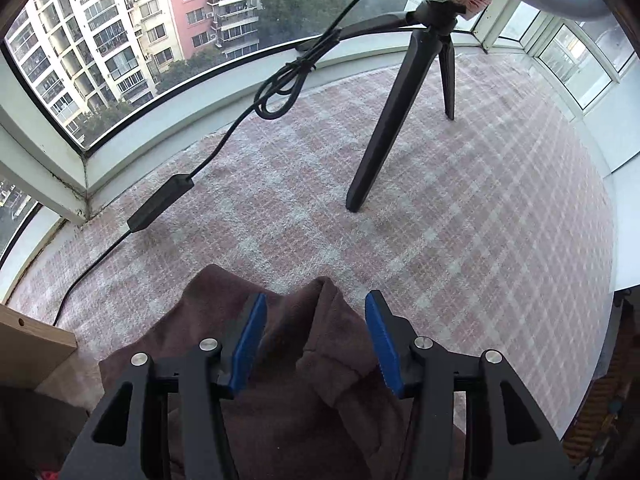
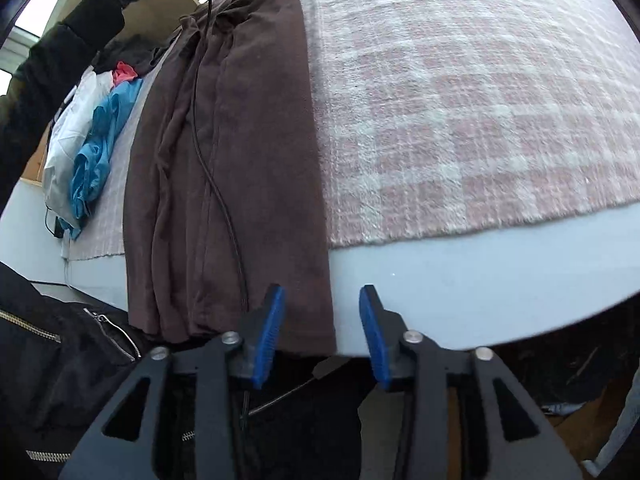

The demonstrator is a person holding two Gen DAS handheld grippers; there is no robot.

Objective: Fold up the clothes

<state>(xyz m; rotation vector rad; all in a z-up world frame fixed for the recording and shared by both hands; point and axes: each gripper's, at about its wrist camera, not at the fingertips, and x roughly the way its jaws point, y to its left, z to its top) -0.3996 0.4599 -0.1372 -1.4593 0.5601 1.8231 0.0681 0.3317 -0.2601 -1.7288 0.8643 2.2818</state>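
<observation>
A brown garment (image 2: 240, 160) lies stretched lengthwise on the pink checked blanket (image 2: 460, 120), folded into a long strip whose near end hangs over the table edge. My right gripper (image 2: 322, 304) is open just above that near end, at its right corner. In the left wrist view the garment's far end (image 1: 288, 360) is bunched up, with a raised fold standing between the blue pads. My left gripper (image 1: 316, 312) is open around that fold and is not clamped on it. A black cable (image 2: 216, 184) runs along the top of the garment.
A black tripod (image 1: 400, 112) stands on the blanket (image 1: 440, 220) by the window, with a cable and inline box (image 1: 160, 202) to its left. A pile of white, blue and pink clothes (image 2: 92, 140) lies left of the garment. A person's dark sleeve (image 2: 60, 60) and jacket (image 2: 60, 360) are at the left.
</observation>
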